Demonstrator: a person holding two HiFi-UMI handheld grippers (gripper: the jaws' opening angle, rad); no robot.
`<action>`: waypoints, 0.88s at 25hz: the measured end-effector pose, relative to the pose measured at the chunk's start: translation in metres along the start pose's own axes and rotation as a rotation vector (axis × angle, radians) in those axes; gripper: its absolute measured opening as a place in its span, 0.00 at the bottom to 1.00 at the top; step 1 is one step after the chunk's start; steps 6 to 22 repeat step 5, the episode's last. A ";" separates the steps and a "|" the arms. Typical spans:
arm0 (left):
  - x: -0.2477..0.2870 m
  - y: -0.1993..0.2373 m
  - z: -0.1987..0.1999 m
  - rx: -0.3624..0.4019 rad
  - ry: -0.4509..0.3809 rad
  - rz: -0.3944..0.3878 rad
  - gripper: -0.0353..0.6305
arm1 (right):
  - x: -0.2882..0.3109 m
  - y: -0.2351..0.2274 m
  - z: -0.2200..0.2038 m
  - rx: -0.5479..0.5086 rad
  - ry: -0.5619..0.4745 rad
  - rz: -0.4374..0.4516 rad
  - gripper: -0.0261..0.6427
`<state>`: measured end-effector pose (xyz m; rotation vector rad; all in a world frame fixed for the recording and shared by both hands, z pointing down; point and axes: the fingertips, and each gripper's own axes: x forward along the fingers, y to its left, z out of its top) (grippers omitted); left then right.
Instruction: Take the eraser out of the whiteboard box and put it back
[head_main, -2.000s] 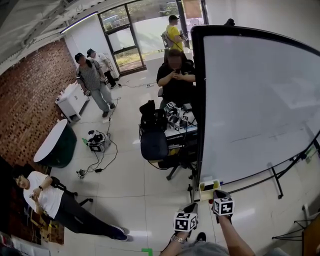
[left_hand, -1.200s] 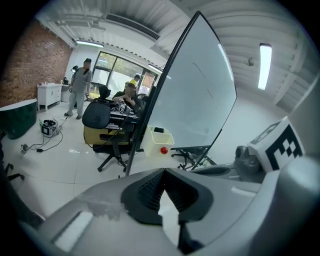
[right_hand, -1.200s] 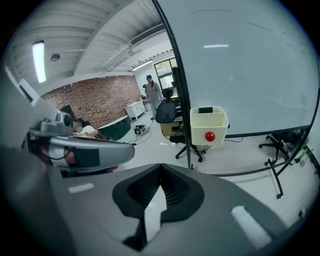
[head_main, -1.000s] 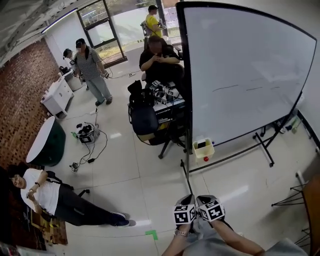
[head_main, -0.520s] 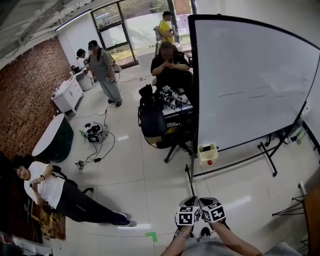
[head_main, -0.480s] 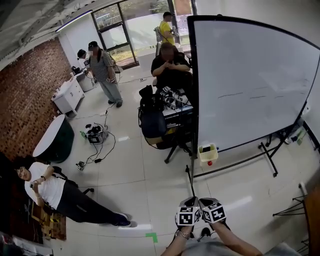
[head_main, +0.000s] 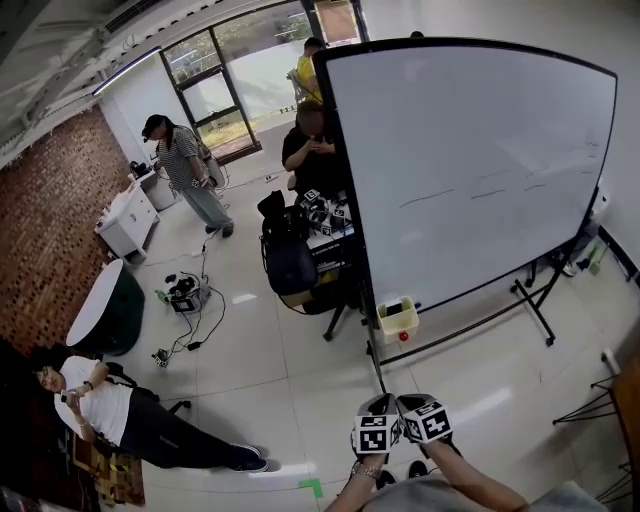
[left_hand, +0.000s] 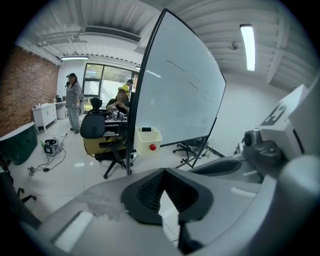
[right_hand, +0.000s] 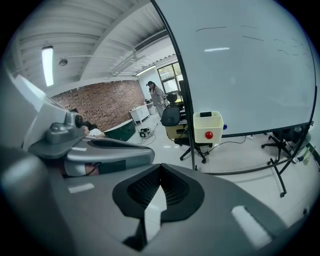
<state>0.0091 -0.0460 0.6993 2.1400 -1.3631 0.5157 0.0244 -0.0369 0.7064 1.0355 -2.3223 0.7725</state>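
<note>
at the bottom edge of the head view both grippers sit side by side with their marker cubes just about touching, held low in front of the person and well apart from the whiteboard. left gripper: jaws clenched, tips meeting, nothing between them, only pale floor showing through the small gap under the tips. right gripper: same, jaws pressed together and empty. the box is a small cream bin hanging at the lower left corner of the whiteboard, by the dark upright post of the frame, with a red ball on its front. both gripper views look toward it from across open floor. the eraser reads as a dark block poking up from the top of the box at its back edge; it also shows in the right gripper view, and in the head view it is too small to make out. the whiteboard stands on a black wheeled frame and has a few faint pen strokes on it. left of the board is a black office chair beside a desk loaded with more marker-cube gear. a seated person in black is behind that desk. a person in a striped top stands near a white cabinet. another person sits on the floor at lower left. a round dark green table stands by the brick wall, with cables and a small device on the tiles near it. a green tape mark is on the floor just left of the grippers.
</note>
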 end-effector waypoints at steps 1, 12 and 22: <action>0.002 -0.001 0.002 0.002 -0.007 -0.001 0.06 | -0.001 -0.002 0.001 0.009 -0.003 0.003 0.04; 0.007 -0.009 0.006 0.003 -0.025 -0.015 0.06 | -0.004 -0.012 0.003 0.039 -0.018 0.013 0.04; 0.007 -0.009 0.006 0.003 -0.025 -0.015 0.06 | -0.004 -0.012 0.003 0.039 -0.018 0.013 0.04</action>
